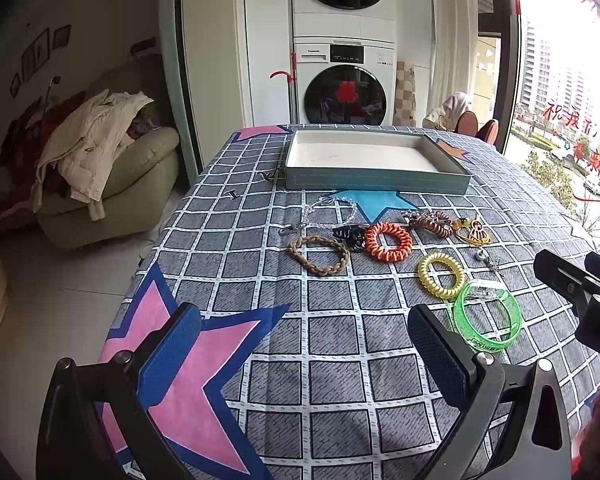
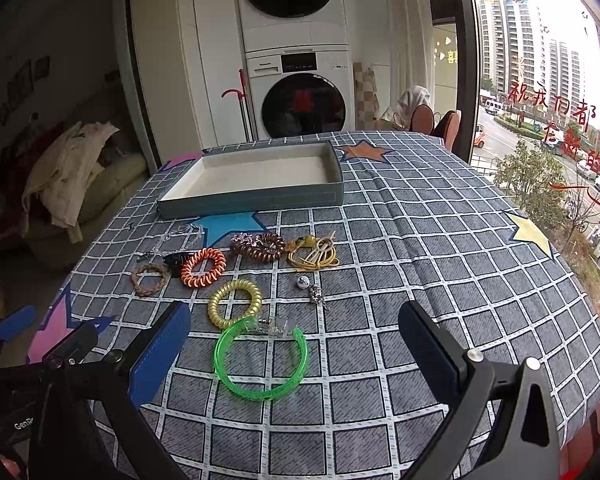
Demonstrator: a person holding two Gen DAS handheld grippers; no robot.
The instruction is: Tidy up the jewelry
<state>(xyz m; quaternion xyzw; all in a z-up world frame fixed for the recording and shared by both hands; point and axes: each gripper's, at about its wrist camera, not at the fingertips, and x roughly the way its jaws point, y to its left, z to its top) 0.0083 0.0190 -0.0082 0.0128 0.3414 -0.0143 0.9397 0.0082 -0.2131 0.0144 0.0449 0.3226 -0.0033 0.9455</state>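
On the checked tablecloth (image 2: 400,240), the green bangle (image 2: 260,364) lies between the right hand-held gripper's (image 2: 296,344) spread fingers.

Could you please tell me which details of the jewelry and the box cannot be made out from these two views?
- Green bangle: in the left wrist view its near left edge is hidden behind a finger of the left hand-held gripper.
- Small silver charm: too small to identify in the right wrist view.
- Clear beaded chain: nearly lost against the tablecloth.
- Box: its near wall hides the front floor.
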